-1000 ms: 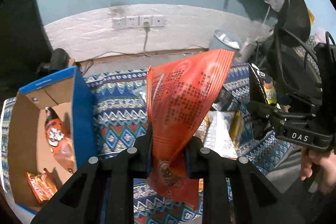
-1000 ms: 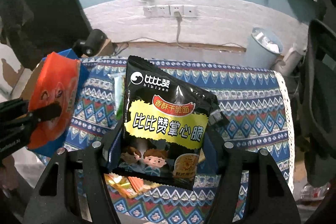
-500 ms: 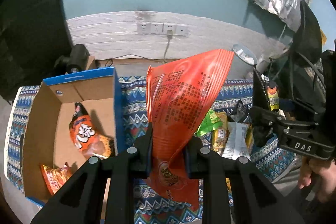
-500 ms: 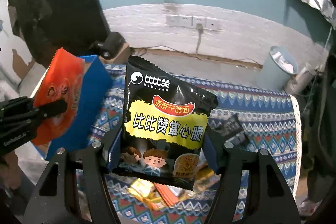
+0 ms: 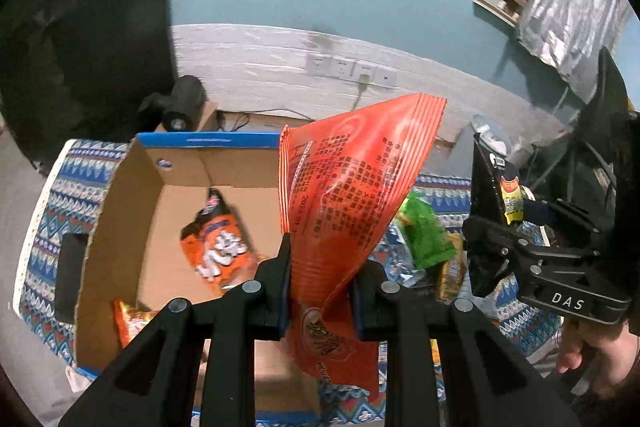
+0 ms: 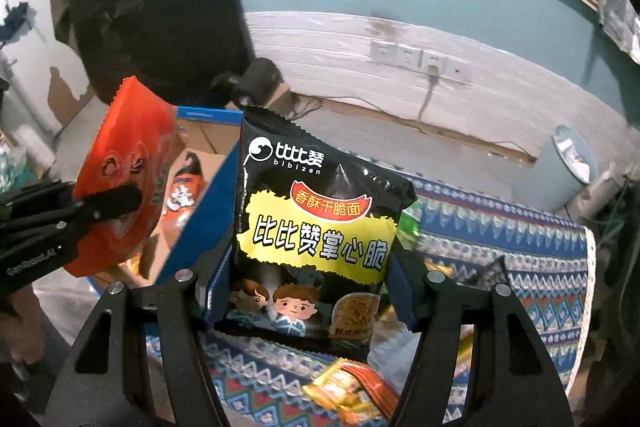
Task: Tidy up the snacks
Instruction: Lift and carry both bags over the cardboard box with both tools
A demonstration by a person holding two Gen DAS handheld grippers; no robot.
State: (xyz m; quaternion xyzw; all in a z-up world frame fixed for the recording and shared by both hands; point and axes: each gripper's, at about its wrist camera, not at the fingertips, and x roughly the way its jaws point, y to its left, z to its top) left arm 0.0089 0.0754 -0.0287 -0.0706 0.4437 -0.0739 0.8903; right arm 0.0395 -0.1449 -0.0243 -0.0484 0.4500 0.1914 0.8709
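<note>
- We are holding one snack in each gripper, above the patterned tablecloth [image 6: 532,259] and next to the cardboard box [image 5: 120,211].
- Our left gripper [image 5: 320,287] is clamping its jaws tight on the orange snack bag [image 5: 352,179], near the lower part of the bag, so the film is crushing into a narrow waist between the pads.
- We are judging this bag as light, soft and quite slippery; the top part is standing free above the pads and is bending to one side.
- Our right gripper [image 6: 308,291] is gripping the black noodle packet [image 6: 316,223] by its two side edges, with the jaws about half apart and pressing on the packet.
- This packet is looking flatter and stiffer, probably with a brittle noodle block inside, so we are thinking that a hard squeeze could break it.
- For both, we are judging that a hold low on the body is safer than one on the thin sealed edge, which could slide out.
- Inside the box one orange packet [image 5: 218,243] is lying on the floor and another small one [image 5: 130,319] is in the near corner.
- More snacks, among them a green packet [image 5: 424,231], are lying in a loose pile on the cloth at the right of the box.
- The orange bag is hanging just over the right wall of the box, so we are judging the step in hand as carrying both snacks to it.
</note>
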